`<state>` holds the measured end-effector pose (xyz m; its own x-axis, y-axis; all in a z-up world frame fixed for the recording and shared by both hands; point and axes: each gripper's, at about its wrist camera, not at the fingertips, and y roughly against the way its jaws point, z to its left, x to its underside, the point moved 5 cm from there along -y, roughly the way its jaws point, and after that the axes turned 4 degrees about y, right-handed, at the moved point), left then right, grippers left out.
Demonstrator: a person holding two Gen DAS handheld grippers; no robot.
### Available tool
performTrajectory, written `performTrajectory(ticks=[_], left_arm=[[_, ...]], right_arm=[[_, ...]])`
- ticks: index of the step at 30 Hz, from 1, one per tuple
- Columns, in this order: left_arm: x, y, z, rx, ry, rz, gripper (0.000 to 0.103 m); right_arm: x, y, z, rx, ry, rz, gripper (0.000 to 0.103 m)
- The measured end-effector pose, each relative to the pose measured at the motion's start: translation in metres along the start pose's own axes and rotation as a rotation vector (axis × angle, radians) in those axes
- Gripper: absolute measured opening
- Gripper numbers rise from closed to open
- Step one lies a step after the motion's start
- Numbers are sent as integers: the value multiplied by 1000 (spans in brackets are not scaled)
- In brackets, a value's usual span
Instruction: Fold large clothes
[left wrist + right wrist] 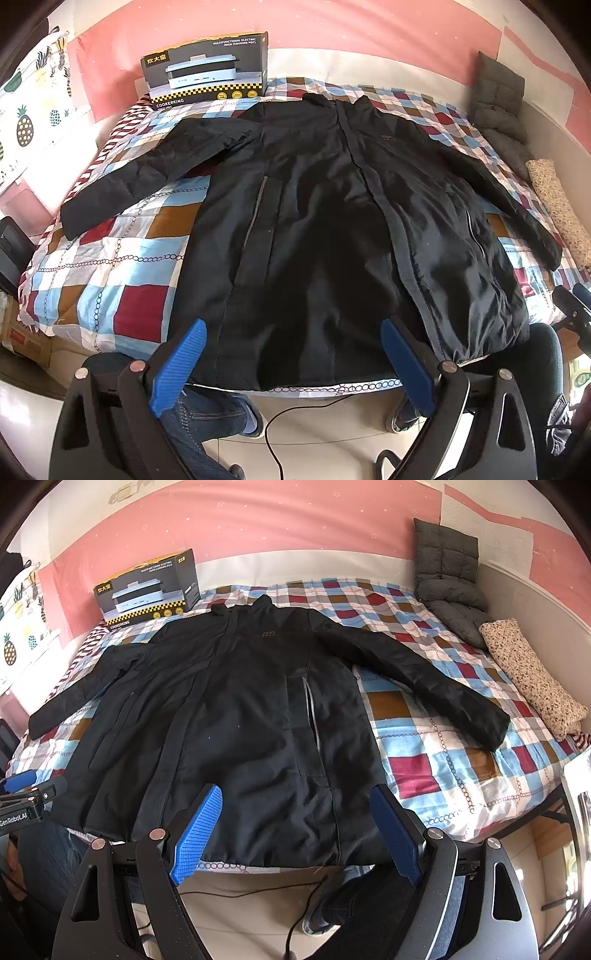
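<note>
Lies flat and face up across the checked quilt (110, 266): a long black padded jacket (314, 221), front closed, collar toward the pink wall, hem at the near edge of the bed, both sleeves spread out to the sides. Nothing folded yet, by the look of it.

Hovers above the hem, left of the centre placket: the left gripper (291, 365), blue pads wide apart, nothing between them. Hangs likewise over the hem further right: the right gripper (295, 834), fingers spread fully, holding nothing, clear of the cloth.

For a clean first fold, probably best to begin with the sleeves: pinch each cuff (the left sleeve (147, 177) ends near the bed's left edge, the right sleeve (424, 679) well out on the quilt), lift just enough to clear the body, then lay it straight across the chest. Worth taking only the cuff's own layers, since the shell looks slippery and puffy and may slide or spring back. Then grip both hem corners together and carry them to the collar in one even motion, keeping the edges parallel.

As for containers: only a cooker box (207, 70), printed with an electric cooking pot, standing at the head of the bed beyond the collar. Flaps shut as far as can be seen; contents not visible.
</note>
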<state>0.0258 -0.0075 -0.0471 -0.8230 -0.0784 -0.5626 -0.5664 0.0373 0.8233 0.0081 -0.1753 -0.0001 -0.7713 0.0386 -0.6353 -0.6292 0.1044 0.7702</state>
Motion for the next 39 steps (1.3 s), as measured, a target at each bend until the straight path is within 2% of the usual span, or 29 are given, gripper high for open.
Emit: performTrajectory(ticks=[39], left_arm=[[2,-7,1,6,9,30,97]], right_arm=[[8,-10,3,3,1,22,82]])
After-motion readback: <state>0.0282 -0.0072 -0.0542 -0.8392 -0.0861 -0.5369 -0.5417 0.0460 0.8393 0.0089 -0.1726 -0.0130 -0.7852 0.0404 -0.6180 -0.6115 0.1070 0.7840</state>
